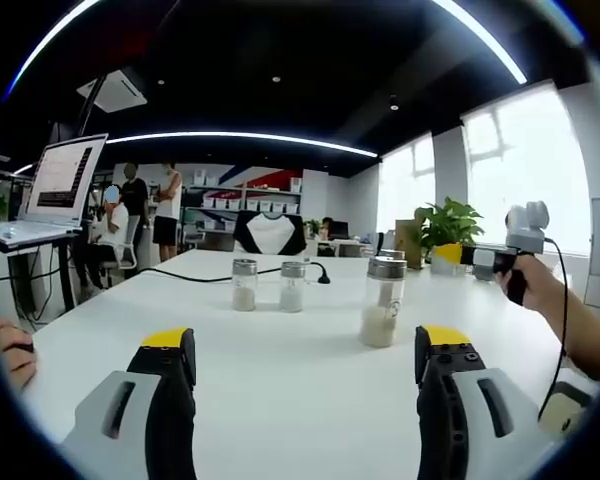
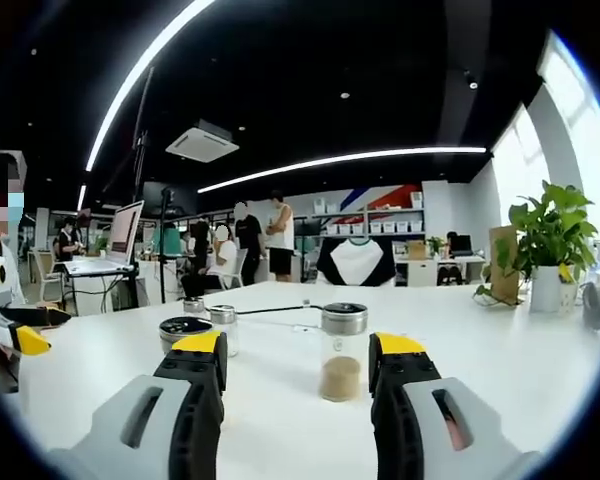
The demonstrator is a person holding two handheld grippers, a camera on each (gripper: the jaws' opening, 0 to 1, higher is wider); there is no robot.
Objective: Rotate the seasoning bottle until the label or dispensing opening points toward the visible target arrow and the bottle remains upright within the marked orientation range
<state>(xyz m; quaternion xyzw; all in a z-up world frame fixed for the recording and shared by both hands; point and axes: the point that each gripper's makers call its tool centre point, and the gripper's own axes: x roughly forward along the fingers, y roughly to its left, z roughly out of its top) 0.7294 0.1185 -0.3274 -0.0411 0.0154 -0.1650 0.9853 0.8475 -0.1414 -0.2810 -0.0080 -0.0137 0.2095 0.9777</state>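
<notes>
Three glass seasoning bottles with metal lids stand upright on the white table [image 1: 280, 370]. In the left gripper view the nearest and largest bottle [image 1: 384, 300] is right of centre, with two smaller bottles [image 1: 244, 285] [image 1: 292, 287] further back. My left gripper [image 1: 305, 345] is open, short of all three, with nothing between its jaws. My right gripper [image 2: 300, 345] is also open. A bottle with tan powder [image 2: 342, 350] stands just beyond its jaws, apart from them. Two more bottles [image 2: 223, 325] [image 2: 185, 330] stand behind its left jaw. A hand holds the right gripper [image 1: 515, 255] at the table's right side.
A black cable [image 1: 220, 277] runs across the table behind the bottles. A laptop on a stand [image 1: 65, 185] is at the left and a potted plant [image 1: 445, 230] at the right. Several people stand in the office behind. The left gripper [image 2: 10, 320] shows at the left edge.
</notes>
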